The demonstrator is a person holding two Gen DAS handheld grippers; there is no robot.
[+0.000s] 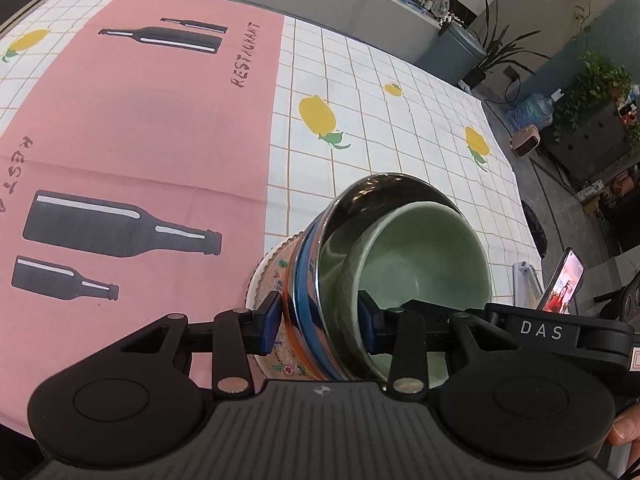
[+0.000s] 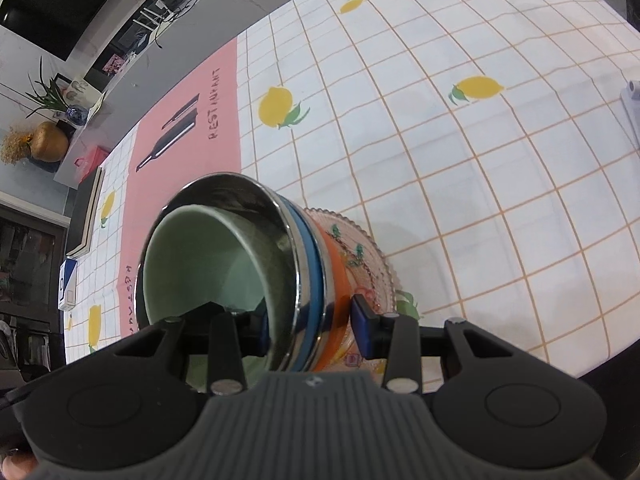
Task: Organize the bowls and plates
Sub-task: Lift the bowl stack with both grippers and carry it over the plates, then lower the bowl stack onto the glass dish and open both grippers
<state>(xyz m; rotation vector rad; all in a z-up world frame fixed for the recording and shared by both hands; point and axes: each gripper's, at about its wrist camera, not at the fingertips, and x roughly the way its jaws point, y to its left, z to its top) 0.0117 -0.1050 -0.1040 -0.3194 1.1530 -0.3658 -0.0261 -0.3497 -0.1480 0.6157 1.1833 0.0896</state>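
1. Bowls, nested: a green bowl [image 1: 420,256] sits inside a steel bowl [image 1: 320,280], stacked on an orange bowl [image 2: 340,300] and a glass plate [image 2: 376,260].
2. Left gripper [image 1: 318,322] and right gripper [image 2: 314,330] each stand part open and clamp opposite sides of the stack's wall, one finger inside, one outside.
3. The stack hangs tilted over the tablecloth [image 1: 380,92], near its near edge, beside the pink panel [image 1: 140,120].
4. The step looks like carrying the stack; next it needs levelling, setting down, then both grips freed together.
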